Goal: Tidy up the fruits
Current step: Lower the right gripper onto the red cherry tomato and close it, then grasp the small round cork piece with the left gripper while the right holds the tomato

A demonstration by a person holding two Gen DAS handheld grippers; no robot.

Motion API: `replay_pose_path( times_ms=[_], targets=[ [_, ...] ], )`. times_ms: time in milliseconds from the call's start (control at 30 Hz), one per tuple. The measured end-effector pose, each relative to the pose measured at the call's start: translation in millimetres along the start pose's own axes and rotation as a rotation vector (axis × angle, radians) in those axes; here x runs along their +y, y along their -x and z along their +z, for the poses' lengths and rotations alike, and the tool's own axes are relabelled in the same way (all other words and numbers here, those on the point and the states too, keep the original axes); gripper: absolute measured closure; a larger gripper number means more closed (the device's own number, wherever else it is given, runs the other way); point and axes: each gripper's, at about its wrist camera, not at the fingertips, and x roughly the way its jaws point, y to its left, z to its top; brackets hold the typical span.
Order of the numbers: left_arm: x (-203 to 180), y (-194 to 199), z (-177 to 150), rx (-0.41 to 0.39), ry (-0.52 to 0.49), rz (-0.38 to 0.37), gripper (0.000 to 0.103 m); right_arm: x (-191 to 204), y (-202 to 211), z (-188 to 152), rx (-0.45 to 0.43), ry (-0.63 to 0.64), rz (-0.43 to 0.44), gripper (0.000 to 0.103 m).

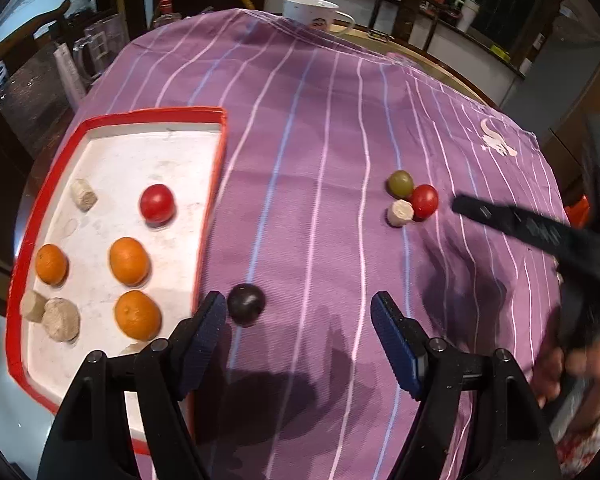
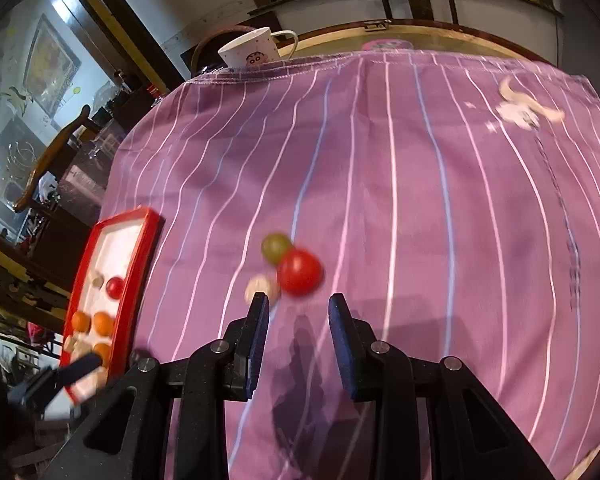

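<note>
A dark plum (image 1: 245, 303) lies on the purple striped cloth, just right of the red-rimmed white tray (image 1: 156, 114). My left gripper (image 1: 300, 308) is open above the cloth; its left pad is close beside the plum. In the tray lie a red tomato (image 1: 157, 203), three oranges (image 1: 129, 261) and several beige chunks. Farther right a green grape (image 1: 401, 183), a red tomato (image 1: 425, 201) and a beige chunk (image 1: 400, 213) touch each other. My right gripper (image 2: 299, 312) hovers just short of that tomato (image 2: 300, 272), jaws narrowly apart and empty.
A white mug (image 1: 308, 10) stands at the far table edge, beyond the cloth. A person's hand (image 1: 560, 368) holds the right gripper, blurred at the right. Chairs and shelves ring the round table. The tray (image 2: 148, 216) is far left in the right wrist view.
</note>
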Motion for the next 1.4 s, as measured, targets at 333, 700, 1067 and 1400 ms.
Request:
replay_pose_path(
  times_ms=[333, 700, 1067, 1400],
  targets=[
    [-23.2, -17.6, 9.2, -0.005, -0.063, -0.054, 0.029, 0.6, -50.8, 14.7, 0.067, -0.003, 0.012, 0.067],
    [-47.1, -58.0, 45.6, 0.011, -0.077, -0.102, 0.029, -35.8, -25.4, -1.5, 0.070, -0.161, 0.120, 0.069],
    [-91.2, -93.5, 54.1, 0.016, -0.248, -0.102, 0.059, -59.4, 8.5, -21.8, 0.035, -0.167, 0.059, 0.069],
    [-75.4, -67.4, 44.9, -0.018, -0.172, -0.106, 0.081, -44.6, 17.3, -29.0, 0.023, -0.117, 0.040, 0.069]
  ],
)
